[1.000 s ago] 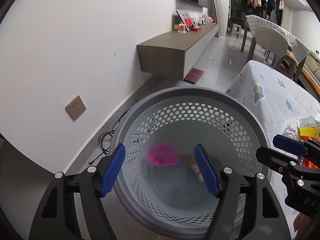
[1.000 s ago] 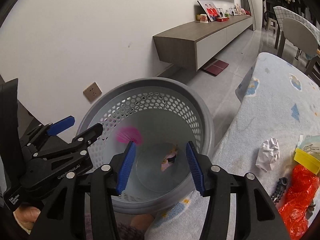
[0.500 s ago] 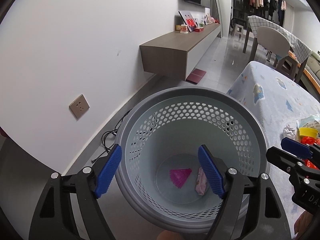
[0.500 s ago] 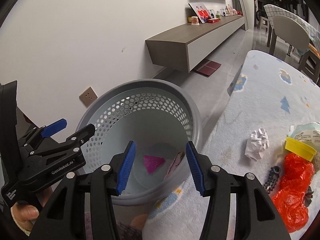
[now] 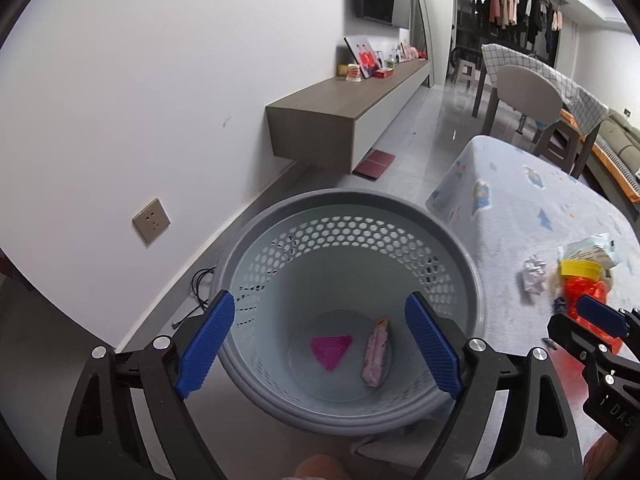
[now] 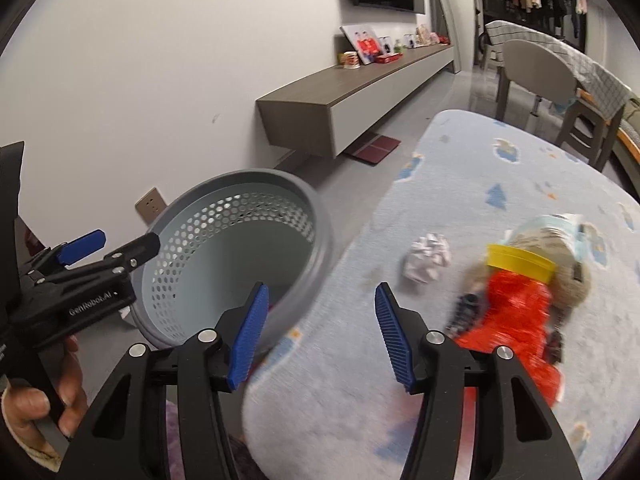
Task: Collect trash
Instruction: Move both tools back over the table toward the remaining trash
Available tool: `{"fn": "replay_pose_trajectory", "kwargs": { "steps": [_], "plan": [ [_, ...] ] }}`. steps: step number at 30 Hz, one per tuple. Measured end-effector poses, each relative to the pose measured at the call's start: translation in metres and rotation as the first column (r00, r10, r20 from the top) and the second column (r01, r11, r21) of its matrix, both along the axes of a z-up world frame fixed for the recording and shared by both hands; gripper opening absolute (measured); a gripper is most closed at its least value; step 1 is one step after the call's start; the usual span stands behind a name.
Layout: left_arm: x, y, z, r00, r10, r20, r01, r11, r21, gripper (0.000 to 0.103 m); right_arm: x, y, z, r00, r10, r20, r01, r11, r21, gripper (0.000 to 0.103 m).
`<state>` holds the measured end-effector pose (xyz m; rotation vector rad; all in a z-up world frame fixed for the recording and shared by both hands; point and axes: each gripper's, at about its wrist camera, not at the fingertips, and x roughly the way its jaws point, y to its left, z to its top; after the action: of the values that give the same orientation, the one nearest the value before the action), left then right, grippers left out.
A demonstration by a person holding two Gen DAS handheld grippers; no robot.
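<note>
A grey perforated basket (image 5: 352,208) stands on the floor beside the table; it also shows in the right wrist view (image 6: 276,184). On its bottom lie a magenta paper piece (image 5: 330,350) and a pale pink wrapper (image 5: 376,356). My left gripper (image 5: 316,344) is open and empty above the basket. My right gripper (image 6: 320,332) is open and empty over the table edge. On the table lie a crumpled white paper ball (image 6: 426,262), a red plastic bag (image 6: 516,312), a yellow lid (image 6: 520,262) and a pale packet (image 6: 560,226).
The table has a light blue patterned cloth (image 6: 500,168). A wall cabinet (image 5: 344,120) hangs at the back. A wall socket (image 5: 151,220) and a black cable (image 5: 200,284) are left of the basket. Chairs (image 5: 528,96) stand far right.
The magenta piece and the pink wrapper have fallen to the basket bottom. My right gripper has swung right, from above the basket towards the trash on the table. My left gripper has risen slightly.
</note>
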<state>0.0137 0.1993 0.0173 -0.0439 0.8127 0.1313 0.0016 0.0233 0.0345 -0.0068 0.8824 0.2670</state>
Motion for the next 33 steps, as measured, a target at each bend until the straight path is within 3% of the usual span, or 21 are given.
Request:
{"fn": "replay_pose_trajectory", "kwargs": {
  "steps": [9, 23, 33],
  "plan": [
    [-0.009, -0.046, 0.012, 0.997, -0.075, 0.008, 0.075, 0.997, -0.023, 0.086, -0.032, -0.067, 0.021, 0.991, -0.122, 0.056, 0.123, 0.992, -0.009, 0.063],
    [-0.012, -0.102, 0.022, 0.983, -0.182, 0.028, 0.183, 0.983, -0.004, 0.086, -0.062, -0.154, 0.032, 0.960, -0.264, 0.097, 0.262, 0.964, 0.036, 0.063],
    [0.006, -0.133, 0.012, 0.981, -0.191, 0.024, 0.191, 0.981, 0.015, 0.086, -0.046, -0.194, 0.021, 0.956, -0.272, 0.115, 0.268, 0.962, 0.050, 0.065]
  ]
}}
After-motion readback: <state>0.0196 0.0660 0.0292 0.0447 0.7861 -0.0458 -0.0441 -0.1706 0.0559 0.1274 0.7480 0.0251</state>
